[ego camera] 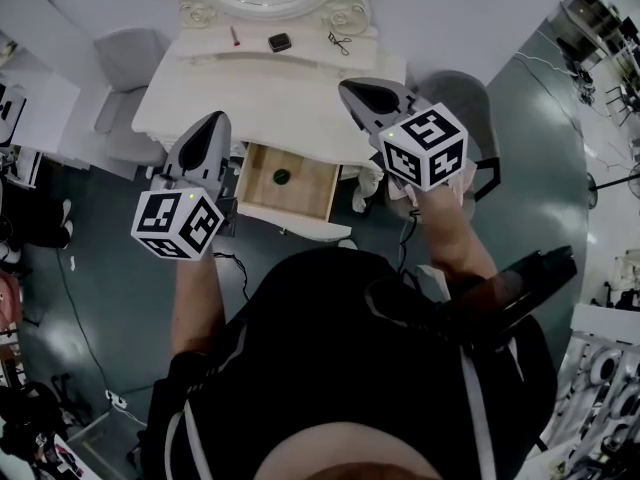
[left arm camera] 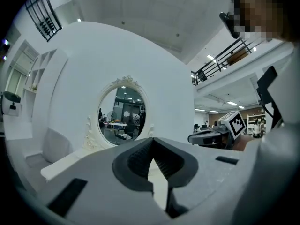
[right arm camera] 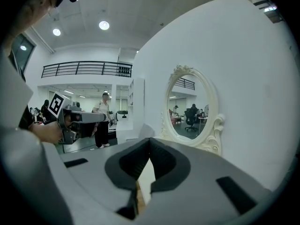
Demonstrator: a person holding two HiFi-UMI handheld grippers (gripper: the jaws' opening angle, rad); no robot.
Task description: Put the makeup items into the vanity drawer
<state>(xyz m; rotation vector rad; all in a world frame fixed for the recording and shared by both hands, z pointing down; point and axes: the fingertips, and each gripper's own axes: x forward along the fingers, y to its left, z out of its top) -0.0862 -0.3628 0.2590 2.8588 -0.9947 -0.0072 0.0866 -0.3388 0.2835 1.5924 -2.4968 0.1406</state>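
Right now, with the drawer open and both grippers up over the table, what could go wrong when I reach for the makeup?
The left gripper and right gripper are both shut and empty; reaching in like that could knock the red stick, the black compact or the thin metal tool along the shelf. The open drawer sticks out toward you, so you might bump it.

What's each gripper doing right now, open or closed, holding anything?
Left gripper: closed, holding nothing.
Right gripper: closed, holding nothing.
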